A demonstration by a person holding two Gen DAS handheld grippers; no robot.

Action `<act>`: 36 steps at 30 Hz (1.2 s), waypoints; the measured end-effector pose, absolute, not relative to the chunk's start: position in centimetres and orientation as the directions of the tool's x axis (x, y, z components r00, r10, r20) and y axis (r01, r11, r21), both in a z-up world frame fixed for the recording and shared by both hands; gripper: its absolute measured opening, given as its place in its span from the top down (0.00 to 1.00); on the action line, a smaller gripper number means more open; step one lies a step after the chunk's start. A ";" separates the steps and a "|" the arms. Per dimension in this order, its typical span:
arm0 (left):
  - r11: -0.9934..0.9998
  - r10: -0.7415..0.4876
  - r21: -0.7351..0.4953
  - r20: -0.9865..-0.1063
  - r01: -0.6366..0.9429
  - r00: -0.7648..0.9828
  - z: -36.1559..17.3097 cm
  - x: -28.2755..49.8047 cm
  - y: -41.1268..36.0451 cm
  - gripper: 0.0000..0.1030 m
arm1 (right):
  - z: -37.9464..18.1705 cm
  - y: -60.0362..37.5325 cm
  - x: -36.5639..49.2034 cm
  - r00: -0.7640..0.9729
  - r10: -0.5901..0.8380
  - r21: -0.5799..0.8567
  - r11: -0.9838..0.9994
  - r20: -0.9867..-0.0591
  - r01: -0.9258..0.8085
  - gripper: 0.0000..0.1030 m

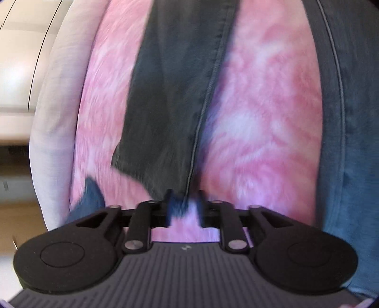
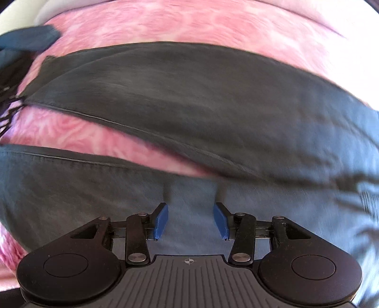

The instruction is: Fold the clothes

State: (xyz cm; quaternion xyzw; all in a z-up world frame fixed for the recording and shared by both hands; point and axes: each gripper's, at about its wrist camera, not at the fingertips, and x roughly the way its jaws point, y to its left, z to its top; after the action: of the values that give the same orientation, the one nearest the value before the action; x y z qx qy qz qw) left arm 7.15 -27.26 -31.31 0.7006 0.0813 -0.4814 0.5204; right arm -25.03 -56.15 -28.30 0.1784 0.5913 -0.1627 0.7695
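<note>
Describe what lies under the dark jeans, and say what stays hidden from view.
Under the dark jeans lies a fluffy pink blanket, showing between and beside the legs. Whatever is beneath the denim itself, or under the blanket, is covered.

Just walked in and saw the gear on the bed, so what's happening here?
A person with a gripper in each hand is folding dark trousers spread on a pink blanket. The left gripper is at the hem of one leg; blur hides whether it grips. The right gripper hangs open over the cloth.
</note>
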 end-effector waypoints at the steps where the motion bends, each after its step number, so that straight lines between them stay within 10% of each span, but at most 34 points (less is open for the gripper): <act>1: -0.414 -0.369 0.640 -0.768 0.647 0.524 -30.6 7.3 -27.1 0.73 | -28.2 -56.4 -25.8 0.248 -0.044 0.084 0.871 -0.968 0.484 0.54; 15: -0.230 -0.232 0.398 -0.909 0.888 0.347 -27.2 0.7 -16.5 0.69 | -29.6 -54.8 -32.6 0.141 -0.044 0.038 0.847 -0.989 0.530 0.42; 36: -0.261 -0.197 0.449 -0.892 0.855 0.408 -25.4 -3.1 -15.6 0.68 | -23.8 -54.1 -44.8 0.016 -0.164 -0.100 0.673 -0.986 0.733 0.36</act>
State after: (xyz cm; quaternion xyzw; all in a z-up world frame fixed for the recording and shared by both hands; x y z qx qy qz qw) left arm -3.05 -15.65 -25.36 0.6338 0.2596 -0.4782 0.5498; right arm -44.83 -54.14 -23.75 0.2303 0.6175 -0.3325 0.6746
